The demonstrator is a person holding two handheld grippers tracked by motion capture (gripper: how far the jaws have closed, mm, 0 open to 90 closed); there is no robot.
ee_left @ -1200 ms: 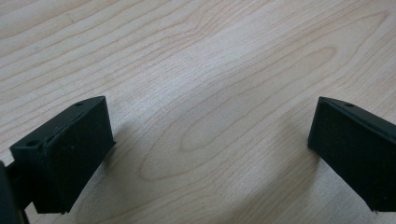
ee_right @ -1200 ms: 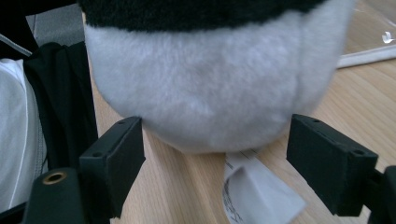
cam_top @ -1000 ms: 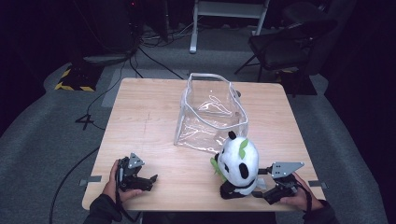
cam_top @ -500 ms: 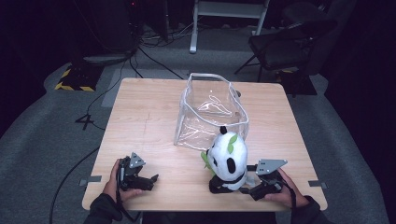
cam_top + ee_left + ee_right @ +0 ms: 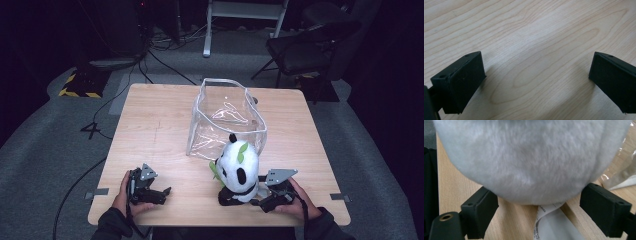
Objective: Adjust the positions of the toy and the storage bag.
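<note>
While the right gripper [image 5: 261, 201] sits at the near right table edge with its jaws apart around the base of the white-and-black plush panda toy [image 5: 238, 167], close them squarely on the body, clear of the sewn label. One panda stands near the one clear plastic zip bag [image 5: 225, 117]; the left gripper [image 5: 162, 192] rests spread and empty on the light wooden table [image 5: 150, 125].

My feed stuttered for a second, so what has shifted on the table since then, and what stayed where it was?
The right tool has slid the panda plush leftward along the near edge, away from the right side. Its jaws stand wide on either side of the plush's white underside, so whether they grip it is unclear. The left tool stayed open on the bare table, and the clear bag kept its place.
</note>
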